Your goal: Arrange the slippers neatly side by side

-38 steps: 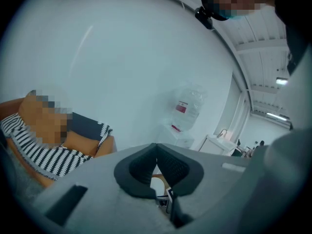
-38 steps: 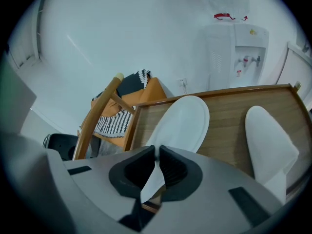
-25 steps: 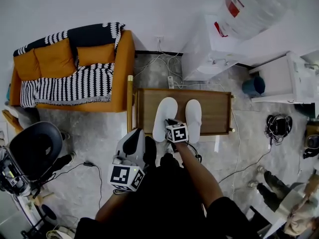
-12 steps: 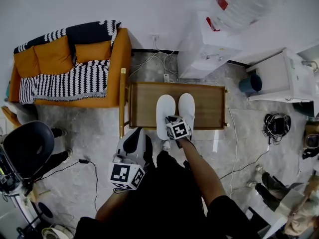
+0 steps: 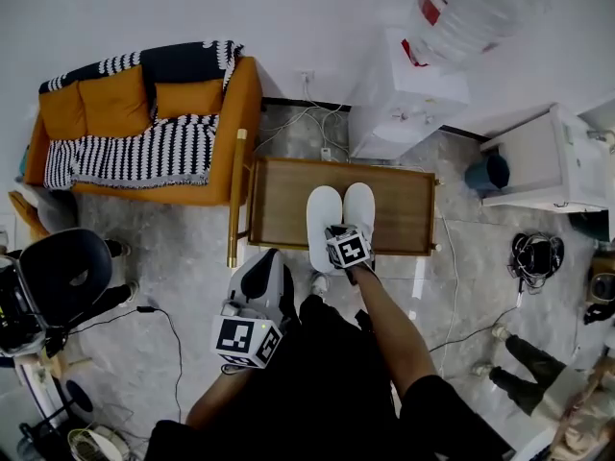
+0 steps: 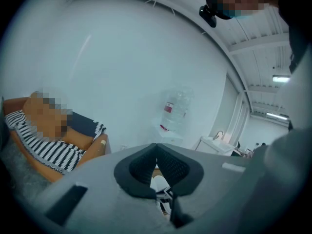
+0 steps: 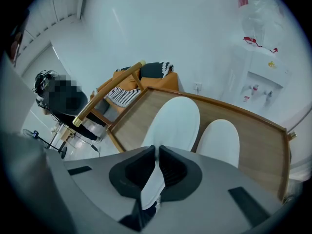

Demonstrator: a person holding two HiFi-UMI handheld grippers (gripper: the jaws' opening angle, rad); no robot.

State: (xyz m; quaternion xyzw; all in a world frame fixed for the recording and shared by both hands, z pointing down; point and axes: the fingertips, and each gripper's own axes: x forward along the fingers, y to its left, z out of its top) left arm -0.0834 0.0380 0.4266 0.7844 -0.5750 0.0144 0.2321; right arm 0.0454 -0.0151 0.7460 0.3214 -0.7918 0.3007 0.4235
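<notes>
Right gripper view shows the right gripper [image 7: 156,149] clamped on the near edge of the first slipper [image 7: 173,120], which lies just beside the second slipper [image 7: 220,140].

My left gripper [image 6: 156,147]: fingers [image 6: 138,168] meet tip to tip, nothing pinched. Through the gap under the tips I see a bit of white slipper [image 6: 157,183]. Orange sofa [image 6: 83,141] with striped blanket [image 6: 44,147] at left, water dispenser [image 6: 171,128] against the white wall [image 6: 122,67].
</notes>
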